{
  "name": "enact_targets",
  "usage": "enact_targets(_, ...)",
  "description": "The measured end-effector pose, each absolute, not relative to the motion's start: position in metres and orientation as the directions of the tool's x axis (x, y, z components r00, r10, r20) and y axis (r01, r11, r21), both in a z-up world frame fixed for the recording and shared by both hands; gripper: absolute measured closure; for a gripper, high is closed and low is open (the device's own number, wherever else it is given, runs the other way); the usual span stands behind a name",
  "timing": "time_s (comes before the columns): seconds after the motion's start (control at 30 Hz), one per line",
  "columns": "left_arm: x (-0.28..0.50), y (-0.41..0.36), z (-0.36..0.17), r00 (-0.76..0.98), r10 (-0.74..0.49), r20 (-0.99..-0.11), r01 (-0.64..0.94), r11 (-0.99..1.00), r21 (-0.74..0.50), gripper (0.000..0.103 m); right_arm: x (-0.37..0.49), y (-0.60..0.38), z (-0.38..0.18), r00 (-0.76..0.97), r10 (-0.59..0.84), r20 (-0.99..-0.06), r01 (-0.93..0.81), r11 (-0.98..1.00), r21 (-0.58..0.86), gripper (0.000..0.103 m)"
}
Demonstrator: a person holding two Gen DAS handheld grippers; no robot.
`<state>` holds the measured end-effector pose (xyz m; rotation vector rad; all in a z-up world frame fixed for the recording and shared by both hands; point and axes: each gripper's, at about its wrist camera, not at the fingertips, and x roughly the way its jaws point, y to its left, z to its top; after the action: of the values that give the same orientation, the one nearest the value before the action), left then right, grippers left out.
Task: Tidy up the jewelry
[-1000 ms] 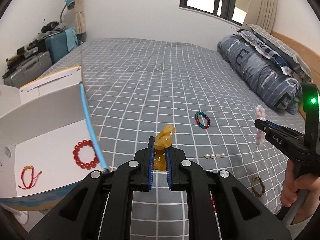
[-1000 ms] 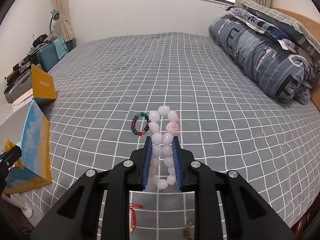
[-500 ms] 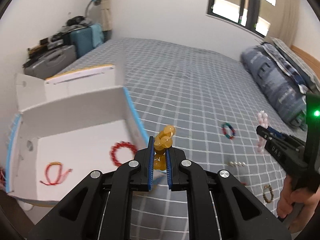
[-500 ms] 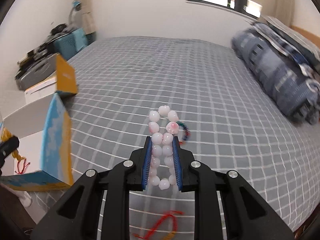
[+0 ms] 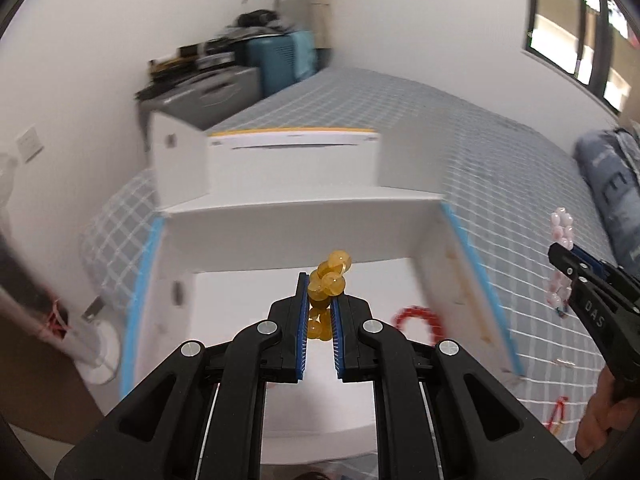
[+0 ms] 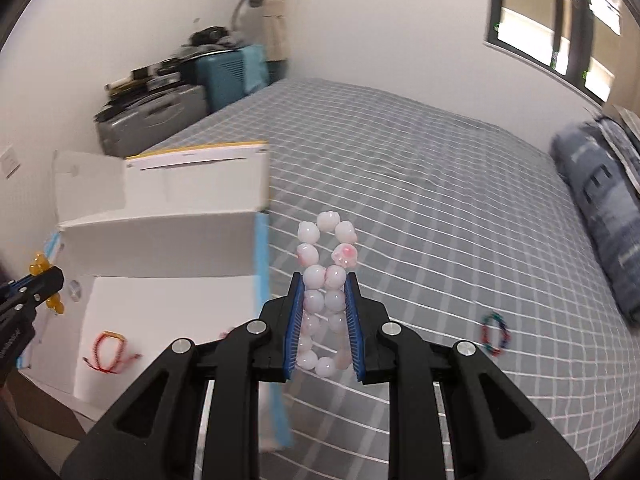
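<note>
We carry two bracelets toward the white box (image 5: 280, 236), which sits open at the edge of the bed (image 6: 420, 168). Our left gripper (image 5: 320, 316) is clamped narrow on the amber bead bracelet (image 5: 330, 276) and hangs over the box's open floor, inside its walls. Our right gripper (image 6: 324, 316) is pinched on the pale pink bead bracelet (image 6: 326, 264); it sits outside the box, just beside the blue-edged right wall (image 6: 262, 264), above the bed.

Inside the box, a red bead bracelet (image 5: 418, 320) lies near the right wall and a red cord bracelet (image 6: 110, 350) lies nearer the left wall. Beyond the box, on the bed, a multicoloured bead bracelet (image 6: 495, 334) waits well apart from it.

The risks we see from here:
- The pink loop is squeezed flat between the pads, with much of it standing free above them; a jolt could let it slide out onto the bed short of the box.
- The right gripper has to clear the blue-edged wall; clipping it could tip or push the light box.
- The box stands close to the bed's edge, so a nudge could send it over.
- Dropping the amber beads from high up could make them bounce, or land tangled with the red bead bracelet
</note>
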<state>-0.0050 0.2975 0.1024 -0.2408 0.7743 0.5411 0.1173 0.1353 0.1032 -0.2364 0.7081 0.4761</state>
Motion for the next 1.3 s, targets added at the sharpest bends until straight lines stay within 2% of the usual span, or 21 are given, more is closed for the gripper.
enact_targets(0.23, -0.017, 0.342, 0.088, 0.505, 0.401, -0.764, -0.606, 0.795, 0.016, 0.093, 0.098, 0.2, 0.094, 0.598, 0.389, -0.701, -0.579, 0.814, -0.042, 0.084)
enact_targets(0.4, -0.02, 0.358, 0.072, 0.471, 0.378, -0.797, -0.612, 0.791, 0.014, 0.093, 0.089, 0.236, 0.072, 0.533, 0.396, -0.748, -0.622, 0.782, -0.028, 0.084)
enact_targets(0.83, -0.004, 0.382, 0.015, 0.35, 0.305, -0.886, -0.615, 0.788, 0.028, 0.093, 0.102, 0.258, 0.019, 0.368, 0.322, -0.873, -0.637, 0.77, 0.016, 0.084)
enact_targets(1.13, 0.002, 0.387, -0.001, 0.315, 0.277, -0.908, -0.608, 0.793, 0.031, 0.093, 0.101, 0.259, 0.007, 0.353, 0.29, -0.89, -0.637, 0.771, -0.002, 0.084)
enact_targets(1.27, 0.004, 0.389, -0.001, 0.304, 0.272, -0.913, -0.61, 0.792, 0.033, 0.091, 0.104, 0.261, 0.005, 0.34, 0.281, -0.897, -0.646, 0.763, -0.006, 0.082)
enact_targets(1.3, 0.003, 0.39, -0.002, 0.306, 0.26, -0.916, -0.606, 0.795, 0.023, 0.084, 0.104, 0.261, 0.004, 0.335, 0.277, -0.901, -0.646, 0.763, -0.005, 0.079)
